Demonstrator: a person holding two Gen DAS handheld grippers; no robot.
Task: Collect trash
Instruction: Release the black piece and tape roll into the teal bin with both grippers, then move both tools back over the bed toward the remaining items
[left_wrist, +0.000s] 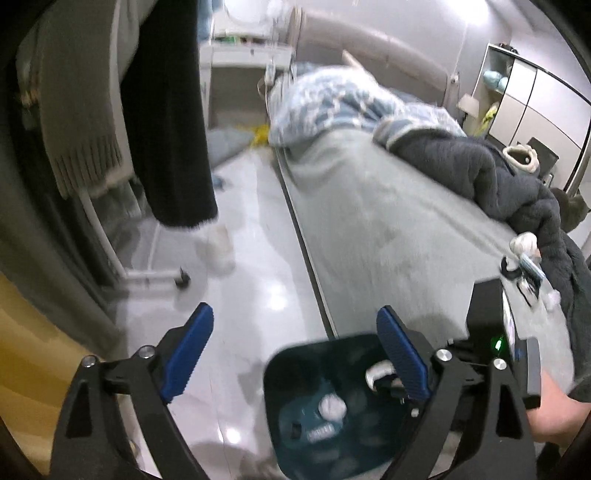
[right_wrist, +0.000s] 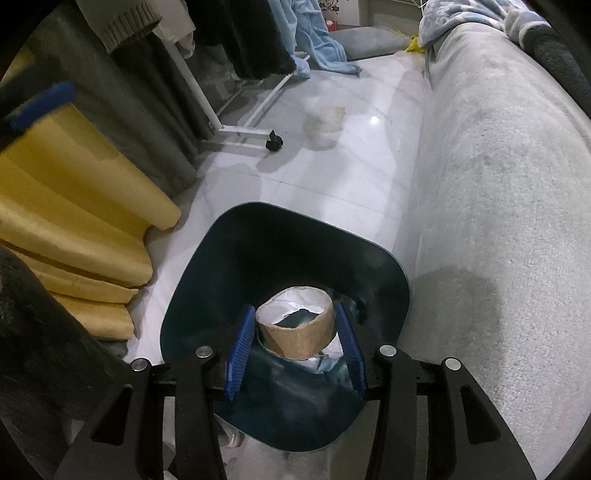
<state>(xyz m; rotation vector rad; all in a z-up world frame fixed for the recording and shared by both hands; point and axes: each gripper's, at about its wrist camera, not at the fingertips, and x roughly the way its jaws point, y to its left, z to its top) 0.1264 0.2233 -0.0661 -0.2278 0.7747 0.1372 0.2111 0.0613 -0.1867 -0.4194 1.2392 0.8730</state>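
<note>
Your right gripper (right_wrist: 295, 341) pinches the cardboard tape ring (right_wrist: 297, 332) low in the centre of its frame, directly above the dark bin (right_wrist: 369, 254); the ring looks light, thin-walled and easily crushed, so hold it by the outer wall with gentle pressure; your left gripper (left_wrist: 291, 354) stands wide with nothing between its blue pads, over the bin (left_wrist: 291, 369) at lower centre, where crumpled paper (left_wrist: 332, 408) already lies.

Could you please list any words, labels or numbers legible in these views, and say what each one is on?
None can be read.
A pale label inside the dark teal plastic trash bin, near its bottom: too blurred to read.
The brown cardboard tape roll: no print visible.
</note>
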